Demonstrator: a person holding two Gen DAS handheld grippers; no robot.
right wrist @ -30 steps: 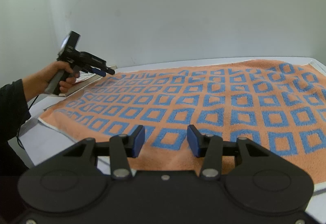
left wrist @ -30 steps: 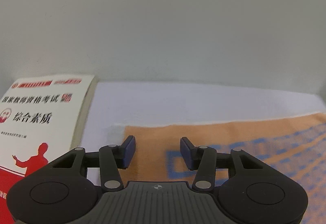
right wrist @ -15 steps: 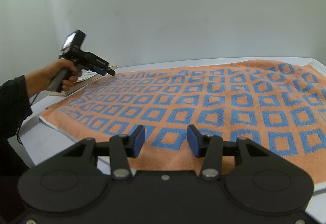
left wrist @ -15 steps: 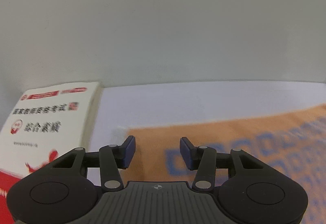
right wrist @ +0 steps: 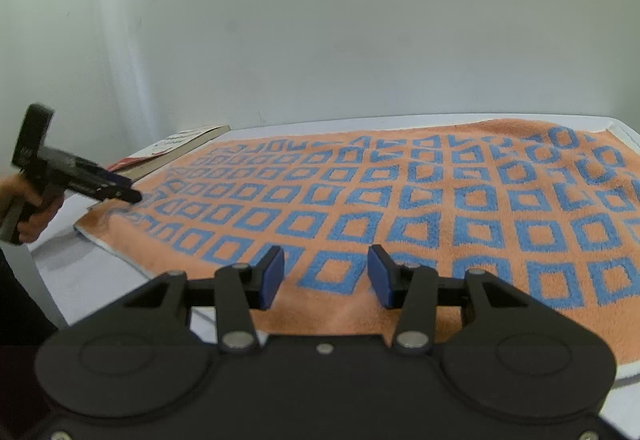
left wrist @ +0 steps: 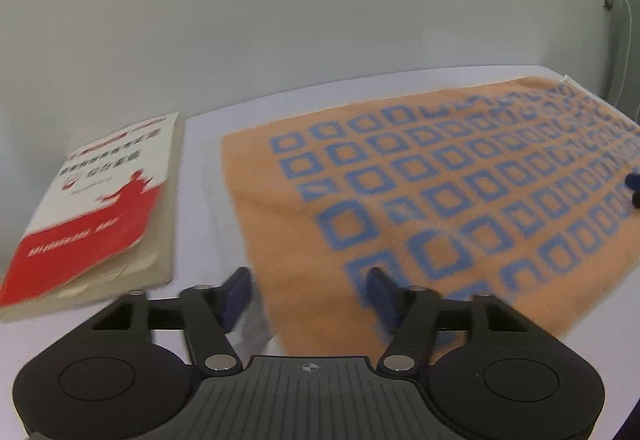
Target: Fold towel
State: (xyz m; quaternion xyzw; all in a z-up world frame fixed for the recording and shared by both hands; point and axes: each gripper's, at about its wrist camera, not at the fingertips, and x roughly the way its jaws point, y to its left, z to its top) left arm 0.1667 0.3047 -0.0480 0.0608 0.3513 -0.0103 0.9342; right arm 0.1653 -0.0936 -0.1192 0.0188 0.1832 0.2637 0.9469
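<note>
Orange terry with blue squares: that's our one towel [right wrist: 400, 200], lying flat and unfolded across the white surface [left wrist: 200, 200], filling the middle and right of both views. Nearest in the right wrist view, the right gripper [right wrist: 325, 276] hovers over the near hem, fingers apart, nothing between them. At the left of that frame the left gripper [left wrist: 308, 292] sits by the near-left corner, fingers opening with the towel's edge between them but not pinched. We reckon it's pre-grasp; next both need to pinch the hem. Further back lies one book [left wrist: 100, 200]. Two grippers total.
</note>
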